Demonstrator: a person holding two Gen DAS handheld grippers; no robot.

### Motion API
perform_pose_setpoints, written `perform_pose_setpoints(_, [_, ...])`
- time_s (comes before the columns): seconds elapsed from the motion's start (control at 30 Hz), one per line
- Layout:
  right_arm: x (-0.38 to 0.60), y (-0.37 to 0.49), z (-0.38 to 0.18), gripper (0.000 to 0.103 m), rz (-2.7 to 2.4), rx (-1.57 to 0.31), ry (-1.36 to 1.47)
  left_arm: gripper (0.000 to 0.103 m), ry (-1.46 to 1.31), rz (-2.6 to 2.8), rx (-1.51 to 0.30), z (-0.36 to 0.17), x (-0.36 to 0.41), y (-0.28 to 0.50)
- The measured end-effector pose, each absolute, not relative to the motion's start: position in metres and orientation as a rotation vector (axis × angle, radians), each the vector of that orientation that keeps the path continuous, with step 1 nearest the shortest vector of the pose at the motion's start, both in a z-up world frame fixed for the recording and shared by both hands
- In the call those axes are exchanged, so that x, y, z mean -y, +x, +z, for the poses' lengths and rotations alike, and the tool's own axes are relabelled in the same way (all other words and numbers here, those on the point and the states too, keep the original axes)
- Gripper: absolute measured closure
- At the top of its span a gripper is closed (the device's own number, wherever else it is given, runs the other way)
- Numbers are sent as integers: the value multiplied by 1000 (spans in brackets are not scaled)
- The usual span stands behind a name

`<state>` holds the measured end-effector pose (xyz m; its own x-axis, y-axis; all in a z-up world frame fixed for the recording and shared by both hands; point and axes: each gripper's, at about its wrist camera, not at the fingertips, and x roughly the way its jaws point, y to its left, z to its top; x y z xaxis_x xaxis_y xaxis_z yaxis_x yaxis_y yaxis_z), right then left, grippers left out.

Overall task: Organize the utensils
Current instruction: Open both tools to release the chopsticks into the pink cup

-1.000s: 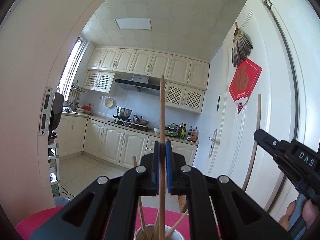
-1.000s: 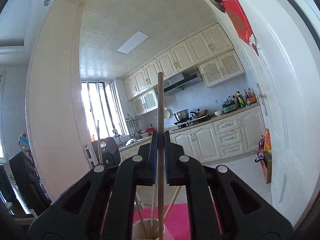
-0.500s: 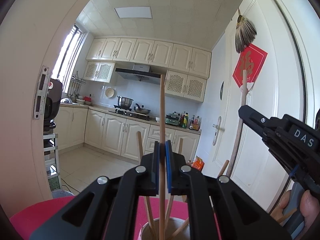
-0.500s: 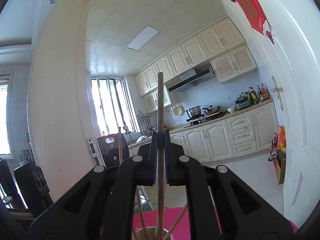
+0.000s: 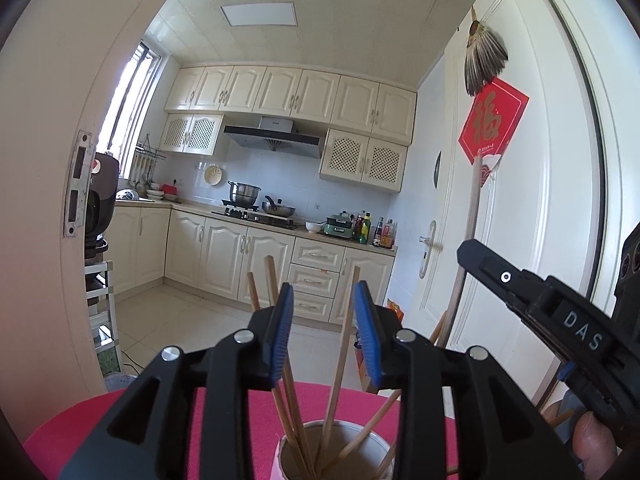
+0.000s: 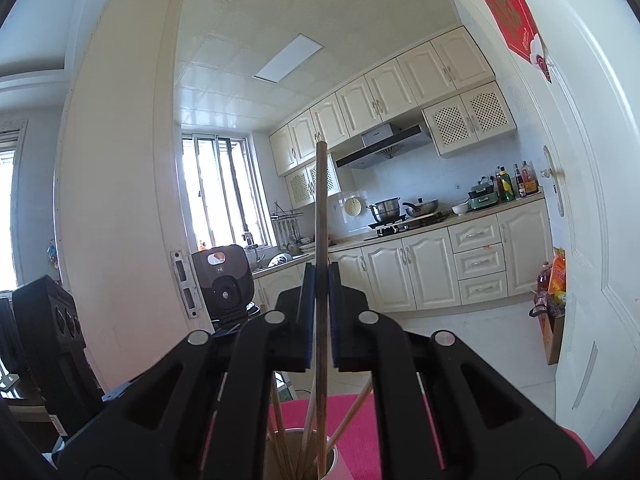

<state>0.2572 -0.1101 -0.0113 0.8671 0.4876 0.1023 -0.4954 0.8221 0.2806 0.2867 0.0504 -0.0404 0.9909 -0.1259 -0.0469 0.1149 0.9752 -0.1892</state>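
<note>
Left gripper [image 5: 323,330]: its blue pads stand spread apart with nothing between them. It hangs directly above a white cup [image 5: 370,438] that stands on a pink table cover [image 5: 236,408]. Several wooden chopsticks [image 5: 340,364] stand in the cup, fanned out and leaning at different angles; two lean left behind the left pad, one rises almost upright through the gap between the pads, and others lean right against the rim.

Right gripper [image 6: 319,312]: its pads are pressed together on a single darker chopstick [image 6: 320,216], which is held upright. The stick's top stands well above the pads, and its lower end reaches down into the cup [image 6: 334,460] among the other chopsticks [image 6: 352,412]. Whether the lower end touches the cup's bottom cannot be told.

In the left view, the right gripper [image 5: 532,308] appears at the right, just beside the cup, with its held chopstick [image 5: 468,232] rising along the white door [image 5: 540,200] behind it. Part of the person's hand [image 5: 592,440] shows at the lower right, below the tool's body.

Far background: a kitchen with cream cabinets [image 5: 292,92], a pot [image 5: 243,192] and a pan [image 5: 278,211] on the stove, and bottles [image 5: 372,230] on the counter at the right. A red paper sign [image 5: 492,124] hangs on the door.
</note>
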Motion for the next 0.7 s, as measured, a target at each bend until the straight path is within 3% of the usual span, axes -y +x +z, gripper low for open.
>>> perform_pose_setpoints(0.4, [110,240,-5,95,475,-22,294,62,-162,-106,-38,-20,-49,258])
perform_pose_setpoints(0.47, [112,234,-1,88,458,-22,295,58,-160,-106,-38,-15,-49,251])
perform_pose_setpoints(0.53, [116,227,3,68,445,-14,300,55,-156,-100,-33,-10,-49,242])
perform_pose_setpoints(0.6, [118,218,9,56,438,-4,300,53,-153,-94,-31,-5,-50,233])
perform_pose_setpoints(0.7, [121,204,17,56,428,-4,292,53,-154,-88,-34,3,-52,219])
